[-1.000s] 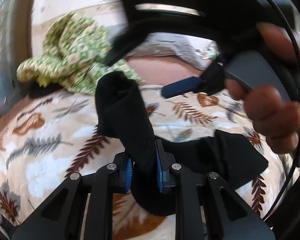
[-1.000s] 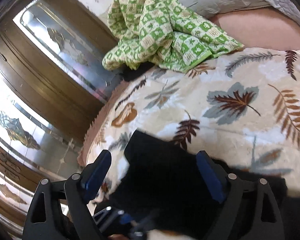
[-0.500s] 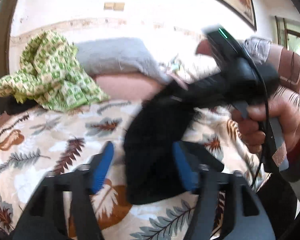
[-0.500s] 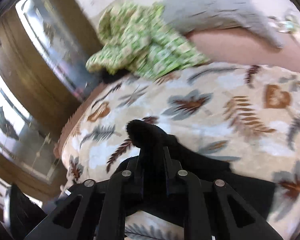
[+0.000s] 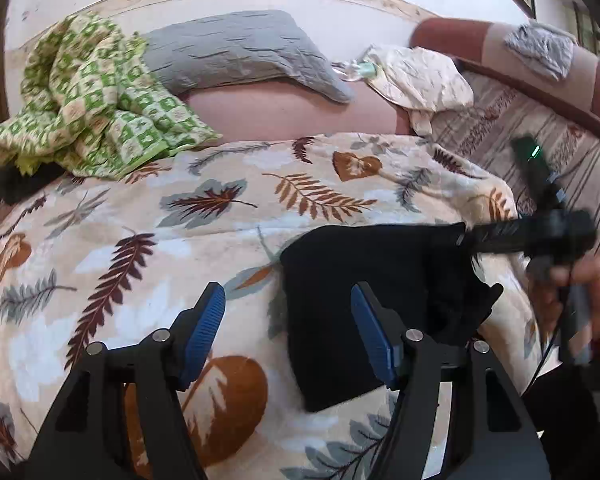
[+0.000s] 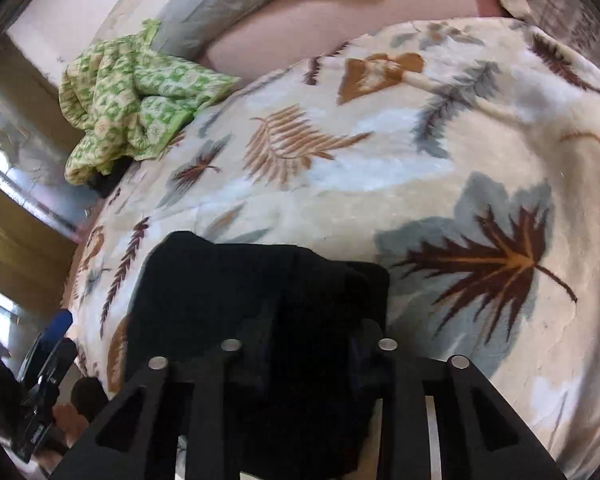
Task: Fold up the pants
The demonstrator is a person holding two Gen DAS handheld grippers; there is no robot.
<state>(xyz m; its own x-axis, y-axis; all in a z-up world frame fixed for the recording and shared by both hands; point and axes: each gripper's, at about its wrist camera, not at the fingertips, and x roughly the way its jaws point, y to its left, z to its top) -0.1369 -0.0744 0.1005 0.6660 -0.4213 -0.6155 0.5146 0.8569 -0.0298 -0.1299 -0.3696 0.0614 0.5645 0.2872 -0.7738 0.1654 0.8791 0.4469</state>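
The black pants (image 5: 364, 280) lie as a folded bundle on the leaf-print blanket (image 5: 220, 208). My left gripper (image 5: 288, 328) is open and empty, hovering just left of and above the bundle's near edge. My right gripper (image 5: 464, 236) comes in from the right in the left wrist view and touches the bundle's far right corner. In the right wrist view the pants (image 6: 236, 280) fill the space at my right gripper (image 6: 312, 344); its fingers sit against the dark cloth with a gap between them, and I cannot make out whether they pinch it.
A green checked cloth (image 5: 88, 100) lies bunched at the blanket's far left, by a wooden mirrored wardrobe (image 6: 16, 216). A grey pillow (image 5: 236, 52) and a cream cloth (image 5: 420, 76) lie at the back. A striped sofa (image 5: 540, 120) is at the right.
My left gripper let go of the pants and opened. My right gripper closed on them, carried them right and laid them down as a flat bundle.
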